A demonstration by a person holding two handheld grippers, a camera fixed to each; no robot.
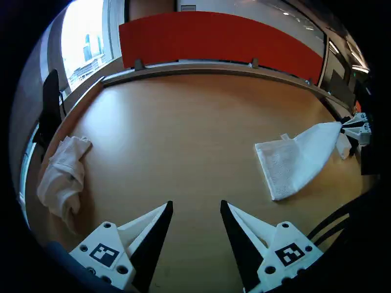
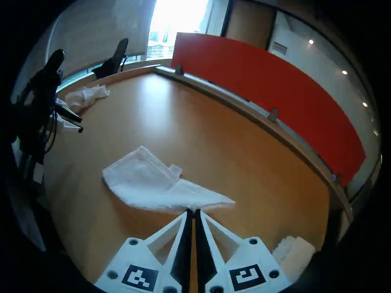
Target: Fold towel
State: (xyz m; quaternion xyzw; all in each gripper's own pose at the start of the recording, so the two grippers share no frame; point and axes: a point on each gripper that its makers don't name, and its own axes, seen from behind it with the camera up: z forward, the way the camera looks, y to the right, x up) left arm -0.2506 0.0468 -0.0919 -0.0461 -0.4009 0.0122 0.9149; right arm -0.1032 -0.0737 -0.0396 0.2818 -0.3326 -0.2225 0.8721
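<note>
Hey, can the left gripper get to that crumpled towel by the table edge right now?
Probably yes. The left gripper is open and empty, and bare table lies between it and the crumpled towel to its left.

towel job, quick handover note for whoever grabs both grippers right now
Left gripper: open, holding nothing, over bare table.
Right gripper: shut, tips at the near corner of the towel; cannot tell whether it pinches the cloth.
Towel: on the table, partly folded into a lopsided wedge, one flap laid over.
Crumpled towel: at the table edge near the window, untouched.
Done: a first fold looks started.
Left: square up the wedge and finish folding it, then probably the crumpled one.
</note>
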